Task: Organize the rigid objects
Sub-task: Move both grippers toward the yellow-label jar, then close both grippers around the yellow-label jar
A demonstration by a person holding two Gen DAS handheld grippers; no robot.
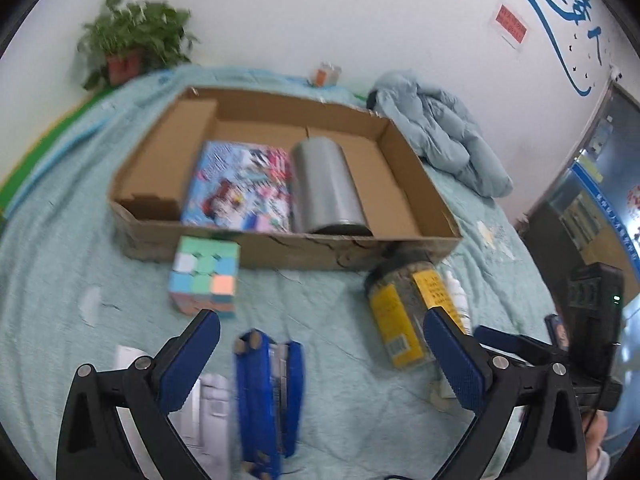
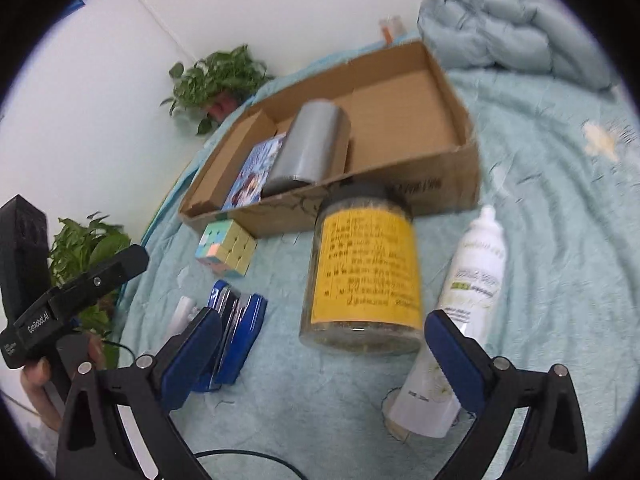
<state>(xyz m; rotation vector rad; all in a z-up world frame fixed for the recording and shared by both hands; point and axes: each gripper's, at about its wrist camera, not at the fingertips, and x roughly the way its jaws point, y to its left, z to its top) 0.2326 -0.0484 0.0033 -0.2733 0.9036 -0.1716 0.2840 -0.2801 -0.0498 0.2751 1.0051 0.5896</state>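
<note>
Covering the surface, a teal quilt meets a white wall.

Readable: "GenRobot.AI" in white on the side of the black left gripper, seen from the right wrist view. Large blue Chinese characters on the wall and a red notice below them carry text, both too blurred to read. The jar has a yellow label with dense lines of print and a barcode (left wrist view), the white bottle a green strip and grey lettering, and the box dark print on its front wall; none legible.
</note>
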